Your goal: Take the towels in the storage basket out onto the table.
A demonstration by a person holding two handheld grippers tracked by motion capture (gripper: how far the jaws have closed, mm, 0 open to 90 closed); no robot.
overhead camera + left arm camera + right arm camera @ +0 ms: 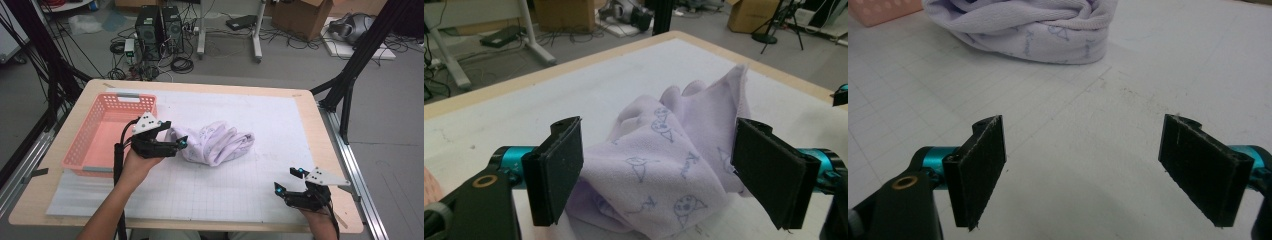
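A crumpled lavender cloth [216, 142] with small blue prints lies mid-table on the white gridded mat [235, 190]. My left gripper [175, 134] is at the cloth's left end, open. In the left gripper view the cloth [674, 165] bulges up between the two wide-apart jaws of that gripper [659, 167], and neither pad presses it. My right gripper [288, 180] hovers open near the table's front right corner, well short of the cloth. From the right gripper view the cloth [1038, 25] lies far ahead of the gripper [1083, 170], with bare mat between its jaws.
A pink plastic basket [80, 150] stands on the table's left side, just left of my left hand; its corner [883, 9] shows at far left. Beyond the wooden table edge [200, 86] are computer towers [159, 30], cables and cardboard boxes on the floor.
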